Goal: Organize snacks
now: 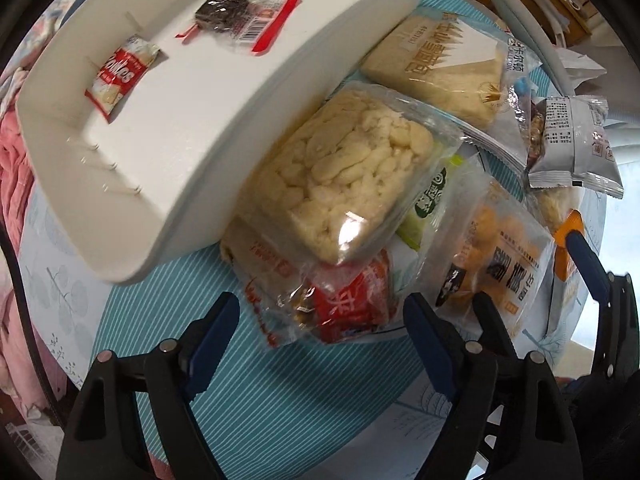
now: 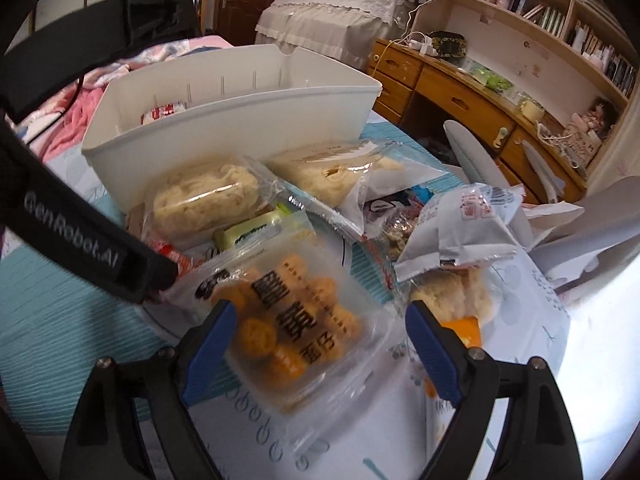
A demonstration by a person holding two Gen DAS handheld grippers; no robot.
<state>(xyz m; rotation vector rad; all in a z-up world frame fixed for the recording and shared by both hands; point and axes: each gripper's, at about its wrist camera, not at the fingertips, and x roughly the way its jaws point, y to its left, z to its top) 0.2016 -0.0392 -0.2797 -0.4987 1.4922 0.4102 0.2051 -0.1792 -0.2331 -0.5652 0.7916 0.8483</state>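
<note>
We straddle the orange-biscuit pack (image 2: 292, 328) with the right gripper (image 2: 316, 344), jaws spread wide, nothing pinched; best to close on the pack's middle, not its loose film. Left gripper (image 1: 320, 332) also spread and empty, just before the red snack packet (image 1: 352, 308). Beyond the pile, the white bin (image 2: 224, 120) sits at the table's far side, two snacks inside.

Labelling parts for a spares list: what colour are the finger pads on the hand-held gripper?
Blue pads on black arms, clearest in the right wrist view.
</note>
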